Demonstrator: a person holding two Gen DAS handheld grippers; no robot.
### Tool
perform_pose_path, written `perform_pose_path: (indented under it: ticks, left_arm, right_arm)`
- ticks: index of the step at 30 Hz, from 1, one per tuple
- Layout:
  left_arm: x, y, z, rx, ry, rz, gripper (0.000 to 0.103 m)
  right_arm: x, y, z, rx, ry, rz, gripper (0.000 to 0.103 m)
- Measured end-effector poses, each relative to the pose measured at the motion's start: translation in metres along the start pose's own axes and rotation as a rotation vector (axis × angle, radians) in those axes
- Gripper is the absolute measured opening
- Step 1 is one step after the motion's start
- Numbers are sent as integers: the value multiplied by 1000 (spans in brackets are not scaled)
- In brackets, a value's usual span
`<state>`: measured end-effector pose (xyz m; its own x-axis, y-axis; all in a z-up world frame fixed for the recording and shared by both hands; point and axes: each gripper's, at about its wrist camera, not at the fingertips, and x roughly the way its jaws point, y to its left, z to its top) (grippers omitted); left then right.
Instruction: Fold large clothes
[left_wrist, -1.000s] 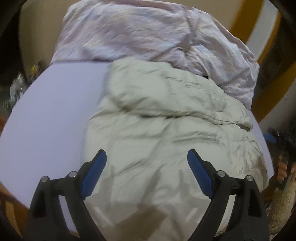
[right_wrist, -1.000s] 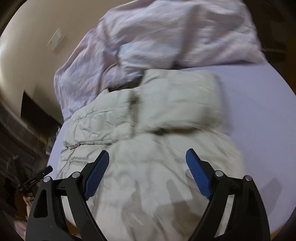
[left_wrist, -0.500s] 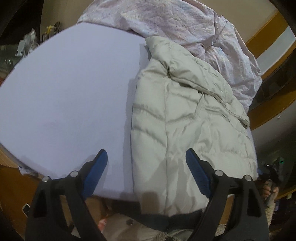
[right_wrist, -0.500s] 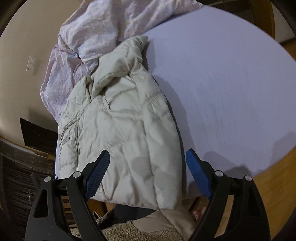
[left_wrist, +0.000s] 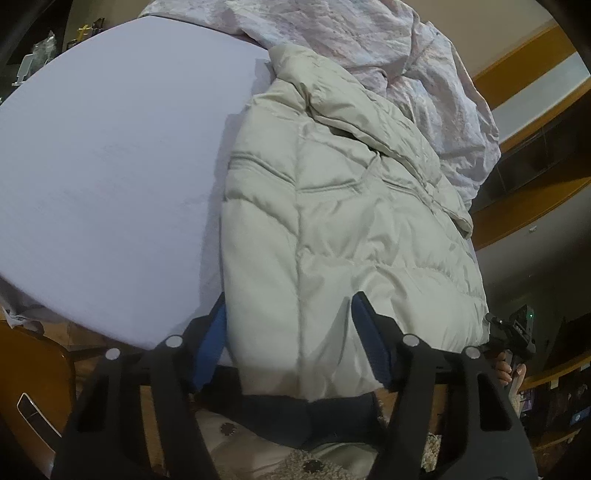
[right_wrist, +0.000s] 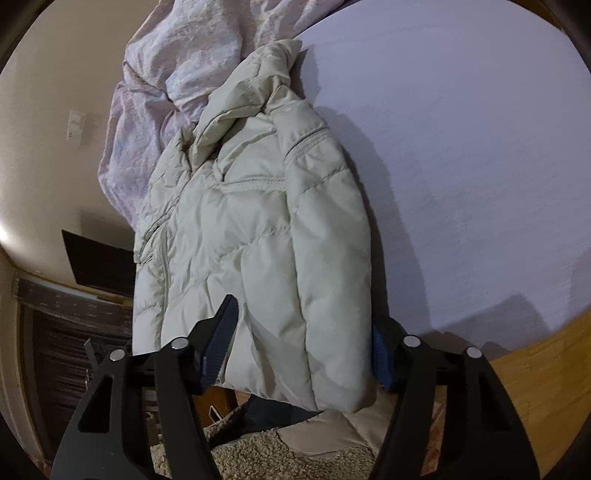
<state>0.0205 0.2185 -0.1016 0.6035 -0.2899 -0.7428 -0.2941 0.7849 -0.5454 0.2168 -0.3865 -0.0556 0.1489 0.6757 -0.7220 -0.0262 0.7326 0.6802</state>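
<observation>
A: Where does the puffer jacket (left_wrist: 343, 206) lie?

B: It lies lengthwise on the lavender bed (left_wrist: 110, 155), collar at the far end against the crumpled pink bedding (left_wrist: 406, 59), hem hanging just over the near edge. The left gripper (left_wrist: 291, 332) has the hem's left part between its fingers (left_wrist: 373, 343); the right gripper (right_wrist: 303, 336) takes in the same corner from the other side.

A: Are the fingers closed on it?

B: On both tools they stand partly apart with cloth bulging between them. The left gripper's right finger presses a dent into the fabric while its left finger sits beside the jacket's edge. The right gripper's left finger rests on top of the jacket and its right finger is half hidden behind the edge. Whether either truly pinches the cloth cannot be told from these views.

A: How far along is the folding?

B: The jacket already looks narrowed to a long strip, sides or sleeves probably tucked under, though that underside is hidden. What seems left is bringing the hem up toward the collar and flattening the bundle.
</observation>
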Motion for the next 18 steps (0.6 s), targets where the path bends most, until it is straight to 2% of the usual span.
perform_pose_path:
  ticks: [8,15,16,17,18]
  left_arm:
    - [0,1,-10,-33,5,-57,56]
    - [2,-5,-18,-19,-3,-79,55]
    - [2,-5,-19,-22,-5,-80,54]
    - [3,-5,-19,-29,-4,-81,46]
    - [4,-5,-20,-39,-3,-79,40]
  right_arm:
    - [6,-6,-7,34,11,112,60]
    - [14,-1,-13,32,12,185,59]
    - [15,-1,-14,31,11,184,55]
    - [16,-1,-15,36,12,176,43]
    - [17,-2,-16,38,11,166,34]
